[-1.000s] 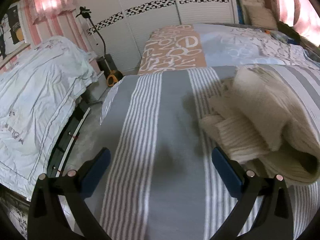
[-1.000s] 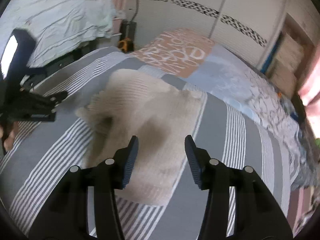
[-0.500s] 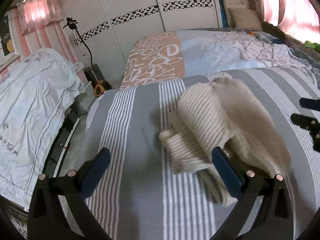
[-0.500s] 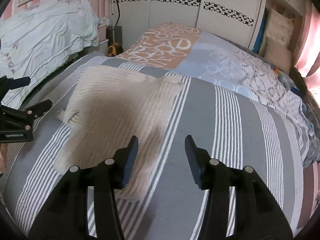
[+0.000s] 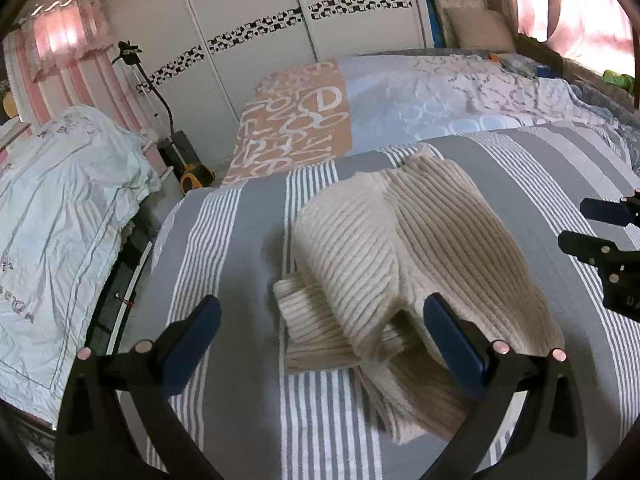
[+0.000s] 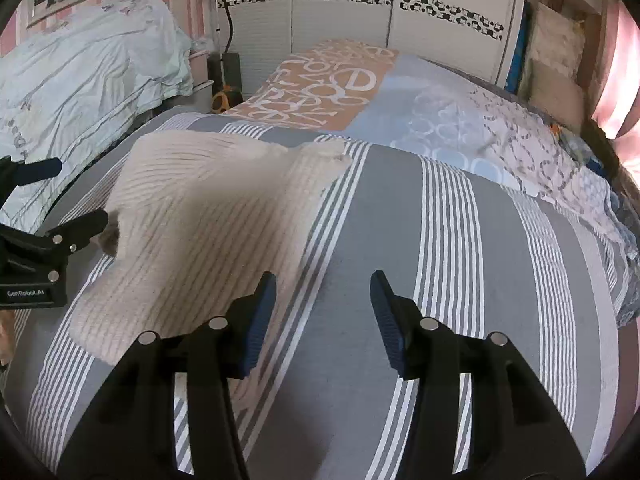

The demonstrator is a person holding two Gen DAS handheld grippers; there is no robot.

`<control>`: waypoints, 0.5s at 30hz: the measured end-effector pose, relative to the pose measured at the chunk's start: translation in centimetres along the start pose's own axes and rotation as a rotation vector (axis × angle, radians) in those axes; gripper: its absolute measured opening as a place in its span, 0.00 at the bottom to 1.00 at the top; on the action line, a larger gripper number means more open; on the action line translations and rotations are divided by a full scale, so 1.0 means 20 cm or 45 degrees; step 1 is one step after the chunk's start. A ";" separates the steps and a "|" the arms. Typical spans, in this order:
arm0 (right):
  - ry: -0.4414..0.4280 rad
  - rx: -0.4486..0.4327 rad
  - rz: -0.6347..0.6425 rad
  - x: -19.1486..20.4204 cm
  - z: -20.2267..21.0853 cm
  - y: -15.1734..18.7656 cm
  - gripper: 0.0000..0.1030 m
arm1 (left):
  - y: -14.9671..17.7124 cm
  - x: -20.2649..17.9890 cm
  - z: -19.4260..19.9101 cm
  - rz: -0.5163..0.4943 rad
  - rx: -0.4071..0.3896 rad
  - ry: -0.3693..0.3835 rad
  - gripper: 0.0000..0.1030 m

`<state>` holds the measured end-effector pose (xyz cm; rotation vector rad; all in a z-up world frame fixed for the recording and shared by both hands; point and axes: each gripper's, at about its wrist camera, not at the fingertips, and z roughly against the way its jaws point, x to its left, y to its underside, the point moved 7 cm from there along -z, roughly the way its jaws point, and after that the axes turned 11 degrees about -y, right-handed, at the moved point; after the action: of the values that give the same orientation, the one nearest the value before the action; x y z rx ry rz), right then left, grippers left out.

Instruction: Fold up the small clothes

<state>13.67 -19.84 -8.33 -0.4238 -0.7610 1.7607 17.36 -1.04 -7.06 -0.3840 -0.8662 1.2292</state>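
While the cream ribbed sweater (image 5: pixel 404 256) lies folded on the striped bedspread (image 6: pixel 452 240), my left gripper (image 5: pixel 320 334) and right gripper (image 6: pixel 323 312) hover with jaws apart, holding nothing, clear of the bundle.

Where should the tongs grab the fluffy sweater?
Probably the ribbed cuff poking out on the left side of the cream knit sweater. It lies loose on the striped blanket, so the open left tongs could pinch it from the left.

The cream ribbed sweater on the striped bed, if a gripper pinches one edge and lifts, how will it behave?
The cream ribbed sweater will probably go floppy: it already lies in soft, slumped folds. Its thick knit suggests some weight, so the layers would likely sag and unfold. Slipping seems unlikely, since the ribs give grip.
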 end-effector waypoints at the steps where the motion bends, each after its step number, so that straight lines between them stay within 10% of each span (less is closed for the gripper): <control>1: -0.001 -0.004 -0.011 -0.02 -0.01 0.00 0.51 | 0.00 -0.01 -0.01 -0.002 0.004 0.000 0.99; 12: -0.025 -0.004 -0.066 -0.08 -0.07 -0.03 0.59 | 0.02 -0.12 -0.12 -0.036 0.068 0.047 0.95; 15: -0.023 0.010 -0.059 -0.08 -0.09 -0.02 0.59 | 0.07 -0.15 -0.20 -0.041 0.135 0.127 0.51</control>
<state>15.54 -20.82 -9.49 -0.3830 -0.7708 1.7258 19.18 -2.71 -11.57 -0.3423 -0.7160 1.2107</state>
